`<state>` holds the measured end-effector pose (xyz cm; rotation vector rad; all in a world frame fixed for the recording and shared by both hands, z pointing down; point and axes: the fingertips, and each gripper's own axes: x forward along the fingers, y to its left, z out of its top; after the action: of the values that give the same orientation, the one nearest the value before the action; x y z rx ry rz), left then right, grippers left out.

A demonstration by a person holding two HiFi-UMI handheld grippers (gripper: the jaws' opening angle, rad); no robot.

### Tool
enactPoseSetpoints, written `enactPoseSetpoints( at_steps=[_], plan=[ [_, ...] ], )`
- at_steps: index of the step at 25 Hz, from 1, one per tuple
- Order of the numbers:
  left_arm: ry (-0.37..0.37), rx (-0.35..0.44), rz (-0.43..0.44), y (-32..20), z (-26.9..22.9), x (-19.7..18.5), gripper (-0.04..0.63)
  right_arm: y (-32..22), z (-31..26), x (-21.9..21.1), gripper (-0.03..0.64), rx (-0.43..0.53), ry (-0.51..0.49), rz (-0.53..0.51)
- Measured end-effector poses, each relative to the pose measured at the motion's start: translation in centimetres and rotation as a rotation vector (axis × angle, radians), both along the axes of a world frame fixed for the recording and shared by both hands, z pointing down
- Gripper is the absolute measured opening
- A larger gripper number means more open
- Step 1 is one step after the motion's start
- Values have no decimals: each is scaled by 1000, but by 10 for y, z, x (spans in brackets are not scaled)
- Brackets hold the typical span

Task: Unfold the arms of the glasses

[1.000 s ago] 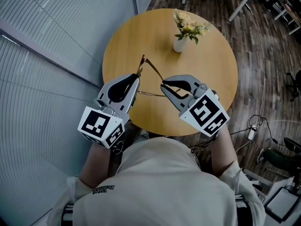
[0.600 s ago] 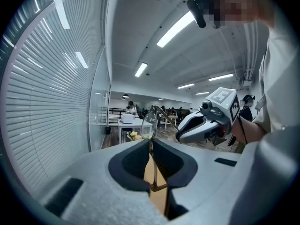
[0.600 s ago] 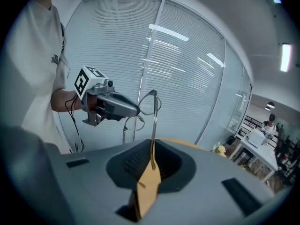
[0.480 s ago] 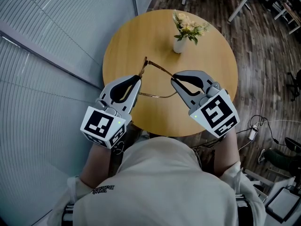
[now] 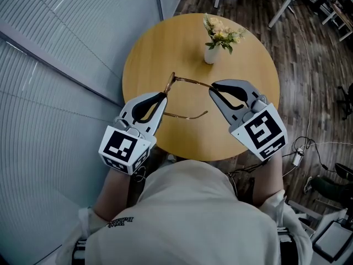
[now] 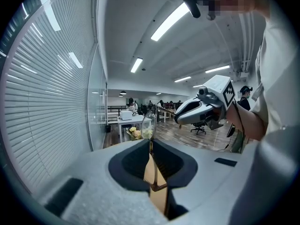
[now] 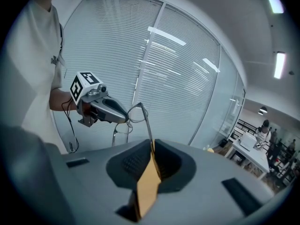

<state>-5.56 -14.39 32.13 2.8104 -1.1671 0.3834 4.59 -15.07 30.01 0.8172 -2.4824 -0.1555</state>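
Note:
Thin gold-rimmed glasses (image 5: 171, 83) hang in the air over the round wooden table (image 5: 248, 109). My left gripper (image 5: 161, 97) is shut on the front frame by the lens (image 6: 148, 125), which stands up between its jaws. My right gripper (image 5: 212, 88) is shut on the tip of one arm (image 5: 193, 82), which stretches out sideways from the hinge. The other arm (image 5: 186, 115) hangs free below, curving toward the right. In the right gripper view the thin arm (image 7: 146, 128) runs from the jaws to the frame beside the left gripper (image 7: 101, 108).
A small white vase of flowers (image 5: 212, 42) stands on the far part of the table. A wall of blinds (image 5: 60, 65) runs along the left. Dark wood floor (image 5: 309, 81) and a cable lie to the right; office desks show far off.
My right gripper has moved right and away from the left one with the arm's tip, swinging that arm outward from the frame. The left gripper has barely moved.

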Motion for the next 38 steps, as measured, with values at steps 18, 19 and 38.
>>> enactPoseSetpoints(
  at_steps=[18, 19, 38],
  plan=[
    [52, 18, -75, -5, -11, -22, 41, 11, -2, -10, 45, -33, -118, -25],
    [55, 21, -80, -6, -12, -23, 41, 11, -3, -11, 44, -31, -123, -26],
    [115, 203, -257, -5, -80, -77, 41, 7, -59, 5, 44, 156, -243, 116]
  ],
)
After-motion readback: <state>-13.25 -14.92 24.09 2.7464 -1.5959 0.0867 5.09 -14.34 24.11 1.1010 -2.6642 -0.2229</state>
